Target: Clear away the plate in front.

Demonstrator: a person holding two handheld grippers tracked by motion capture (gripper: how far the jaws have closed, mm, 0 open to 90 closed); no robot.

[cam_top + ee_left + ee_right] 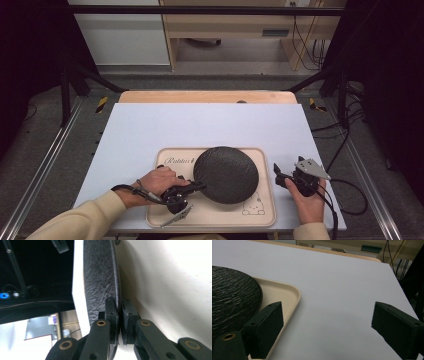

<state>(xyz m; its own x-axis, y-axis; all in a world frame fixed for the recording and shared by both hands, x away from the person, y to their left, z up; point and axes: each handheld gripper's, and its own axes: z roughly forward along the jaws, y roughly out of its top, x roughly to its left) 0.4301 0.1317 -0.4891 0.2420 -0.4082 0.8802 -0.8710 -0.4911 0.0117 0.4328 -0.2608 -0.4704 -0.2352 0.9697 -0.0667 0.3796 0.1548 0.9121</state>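
While the left tool (192, 188) is clamped on the near-left rim of the black textured plate (226, 174), that plate lies on the beige tray (260, 216), covering much of its middle, on the white surface (200, 125). Seen along the left tool's own jaws, the rim sits thin between the pads (111, 312). It looks stiff and rough-skinned, so the grip should bite well, though held at one edge it may droop; probably brittle if dropped. To the tray's right, the right tool (281, 176) hangs with jaws spread wide, holding nothing
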